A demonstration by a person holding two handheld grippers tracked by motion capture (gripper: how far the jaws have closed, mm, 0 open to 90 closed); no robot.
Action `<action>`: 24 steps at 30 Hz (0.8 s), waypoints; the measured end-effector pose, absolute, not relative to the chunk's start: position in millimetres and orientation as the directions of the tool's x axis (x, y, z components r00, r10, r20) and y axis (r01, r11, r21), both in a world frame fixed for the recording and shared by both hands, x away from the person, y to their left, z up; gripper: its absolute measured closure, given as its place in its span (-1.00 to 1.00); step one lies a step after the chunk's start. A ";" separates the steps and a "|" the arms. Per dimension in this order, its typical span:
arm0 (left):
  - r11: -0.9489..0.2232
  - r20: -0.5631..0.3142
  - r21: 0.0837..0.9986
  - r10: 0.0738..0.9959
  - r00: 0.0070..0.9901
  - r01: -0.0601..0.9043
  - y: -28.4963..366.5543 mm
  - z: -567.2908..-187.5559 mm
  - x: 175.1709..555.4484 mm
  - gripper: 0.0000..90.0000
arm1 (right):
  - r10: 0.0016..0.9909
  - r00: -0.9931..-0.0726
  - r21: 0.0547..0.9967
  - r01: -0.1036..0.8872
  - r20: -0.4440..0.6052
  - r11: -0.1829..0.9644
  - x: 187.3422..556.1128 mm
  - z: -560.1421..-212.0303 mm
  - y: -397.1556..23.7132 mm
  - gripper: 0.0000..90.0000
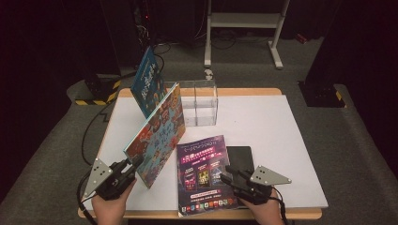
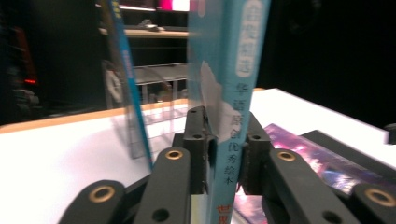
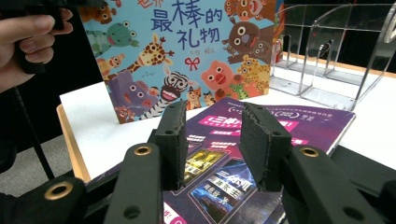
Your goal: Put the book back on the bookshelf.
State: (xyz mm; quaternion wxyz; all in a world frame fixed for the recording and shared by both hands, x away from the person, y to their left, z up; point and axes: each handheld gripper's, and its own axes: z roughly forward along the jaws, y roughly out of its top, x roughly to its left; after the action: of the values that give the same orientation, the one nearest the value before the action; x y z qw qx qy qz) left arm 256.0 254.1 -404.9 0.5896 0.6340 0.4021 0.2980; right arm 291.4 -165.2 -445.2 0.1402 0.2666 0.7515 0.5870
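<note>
Books going into the clear rack [image 1: 199, 103]: blue book [image 1: 148, 79] already leans at its left end. Left claw [image 1: 133, 164] clamps the animal picture book [image 1: 157, 133] by its spine, tilted above the table [image 1: 263, 131], not yet slotted. Purple magazine [image 1: 204, 173] lies flat; right claw [image 1: 231, 174] hovers part-open, empty.

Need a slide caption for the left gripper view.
Left gripper clamped on the spine of an upright picture book, clear rack behind.

The black book [image 1: 240, 157] lies largely hidden under the magazine [image 1: 205, 173]. In the left gripper view the picture book's [image 2: 229, 93] top and bottom are cut off, its far spine lettering blurred.
</note>
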 end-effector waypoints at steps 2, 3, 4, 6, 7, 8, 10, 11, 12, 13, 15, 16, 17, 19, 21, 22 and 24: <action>0.022 -0.099 0.987 0.863 0.495 0.157 254.5 -404.8 257.3 0.65 | 0.568 -0.816 0.956 0.241 0.108 0.165 291.9 -446.0 -166.0 0.34; 0.017 -0.095 0.987 0.866 0.492 0.161 254.6 -403.9 258.6 0.65 | 0.570 -0.814 0.956 0.243 0.109 0.164 292.1 -446.1 -166.4 0.33; 0.017 -0.096 0.986 0.864 0.494 0.163 254.6 -403.2 259.6 0.65 | 0.572 -0.813 0.956 0.245 0.111 0.162 292.2 -446.2 -166.8 0.33; 0.014 -0.098 0.986 0.857 0.506 0.167 255.1 -402.0 263.1 0.65 | 0.573 -0.812 0.956 0.243 0.109 0.162 291.9 -446.2 -166.8 0.32; 0.010 -0.094 0.986 0.857 0.506 0.167 254.6 -401.4 264.3 0.64 | 0.573 -0.812 0.956 0.242 0.107 0.164 291.8 -446.3 -167.0 0.32; 0.014 -0.101 0.985 0.857 0.506 0.173 254.0 -400.6 265.7 0.64 | 0.574 -0.812 0.956 0.242 0.107 0.165 291.8 -446.4 -167.2 0.31; 0.017 -0.111 0.982 0.856 0.505 0.188 253.4 -398.9 269.3 0.63 | 0.576 -0.811 0.956 0.243 0.107 0.165 292.0 -446.6 -167.7 0.31; 0.016 -0.114 0.981 0.857 0.502 0.196 253.4 -398.0 271.5 0.63 | 0.577 -0.810 0.956 0.243 0.107 0.165 292.2 -446.6 -168.0 0.31; 0.010 -0.112 0.979 0.860 0.498 0.203 252.9 -397.1 274.0 0.63 | 0.577 -0.809 0.956 0.244 0.107 0.164 292.4 -446.6 -168.2 0.31; -0.002 -0.105 0.978 0.862 0.496 0.210 252.5 -396.2 276.6 0.63 | 0.579 -0.809 0.956 0.244 0.107 0.165 292.6 -446.6 -168.5 0.30; -0.009 -0.100 0.977 0.863 0.495 0.212 252.4 -394.5 281.0 0.63 | 0.584 -0.805 0.955 0.243 0.102 0.168 292.8 -446.6 -169.2 0.29; -0.007 -0.104 0.976 0.861 0.498 0.217 252.5 -393.8 282.7 0.63 | 0.587 -0.804 0.956 0.239 0.096 0.171 292.8 -446.7 -169.5 0.29; -0.006 -0.111 0.975 0.857 0.503 0.224 252.7 -392.3 285.1 0.63 | 0.591 -0.802 0.955 0.238 0.090 0.176 292.7 -446.7 -169.8 0.29; -0.006 -0.114 0.974 0.851 0.512 0.227 252.0 -390.5 288.5 0.63 | 0.598 -0.798 0.954 0.233 0.076 0.189 292.9 -447.2 -170.5 0.28; -0.013 -0.101 0.977 0.852 0.514 0.213 250.6 -389.7 289.7 0.62 | 0.603 -0.794 0.953 0.236 0.075 0.191 293.7 -448.0 -171.2 0.28; -0.018 -0.090 0.979 0.854 0.512 0.202 249.7 -389.7 290.0 0.62 | 0.604 -0.793 0.952 0.238 0.077 0.191 294.6 -448.5 -171.6 0.28; -0.001 -0.104 0.980 0.853 0.511 0.200 249.4 -389.9 291.3 0.62 | 0.607 -0.791 0.951 0.243 0.080 0.190 295.7 -449.0 -171.9 0.28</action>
State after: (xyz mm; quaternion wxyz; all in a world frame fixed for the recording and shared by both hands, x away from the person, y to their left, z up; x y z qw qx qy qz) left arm 291.3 249.4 -389.9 0.5787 0.6485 0.4060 0.2823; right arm 295.7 -171.9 -449.0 0.1595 0.2813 0.7548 0.5708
